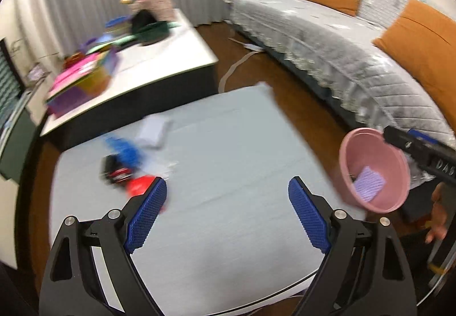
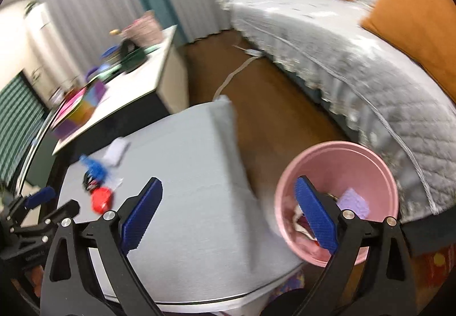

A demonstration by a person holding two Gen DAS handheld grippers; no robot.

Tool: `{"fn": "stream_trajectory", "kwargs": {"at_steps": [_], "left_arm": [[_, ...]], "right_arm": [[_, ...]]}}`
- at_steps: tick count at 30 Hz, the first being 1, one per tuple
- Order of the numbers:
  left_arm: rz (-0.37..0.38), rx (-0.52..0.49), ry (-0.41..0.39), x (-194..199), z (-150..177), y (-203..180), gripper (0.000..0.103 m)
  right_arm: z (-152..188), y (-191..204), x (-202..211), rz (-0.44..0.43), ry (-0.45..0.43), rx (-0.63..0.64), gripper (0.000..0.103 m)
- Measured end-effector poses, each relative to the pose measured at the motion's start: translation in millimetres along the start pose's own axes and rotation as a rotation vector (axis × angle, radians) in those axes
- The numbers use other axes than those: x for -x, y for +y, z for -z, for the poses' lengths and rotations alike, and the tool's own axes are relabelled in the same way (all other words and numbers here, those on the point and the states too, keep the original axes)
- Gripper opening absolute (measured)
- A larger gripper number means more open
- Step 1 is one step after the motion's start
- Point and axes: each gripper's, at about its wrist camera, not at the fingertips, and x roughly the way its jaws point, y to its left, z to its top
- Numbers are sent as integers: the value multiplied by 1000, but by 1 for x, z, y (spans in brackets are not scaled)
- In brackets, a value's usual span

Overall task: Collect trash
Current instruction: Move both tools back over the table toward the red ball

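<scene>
Over a grey-covered bench, the left tongs and right tongs both gape wide, nothing between the pads. Only the right view looks down into the pink bin just off the bench's right edge, showing a purple scrap among crumpled trash; it sits behind the right pad. Blurred litter, blue, black and red, lies on the bench beyond the left tongs' left pad.
</scene>
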Motion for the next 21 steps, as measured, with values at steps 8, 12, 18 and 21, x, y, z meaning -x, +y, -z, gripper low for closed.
{"fn": "stream_trajectory", "kwargs": {"at_steps": [8, 12, 18, 21], "left_arm": [[-107, 89, 15, 8, 40, 90, 86], [-144, 166, 37, -5, 51, 131, 86], [-242, 285, 40, -23, 64, 199, 86], [-303, 353, 42, -37, 75, 236, 86]], "right_arm": [[18, 79, -29, -55, 51, 151, 93], [27, 110, -52, -50, 104, 210, 93], [41, 152, -78, -93, 171, 313, 93], [48, 171, -94, -130, 233, 338, 93]]}}
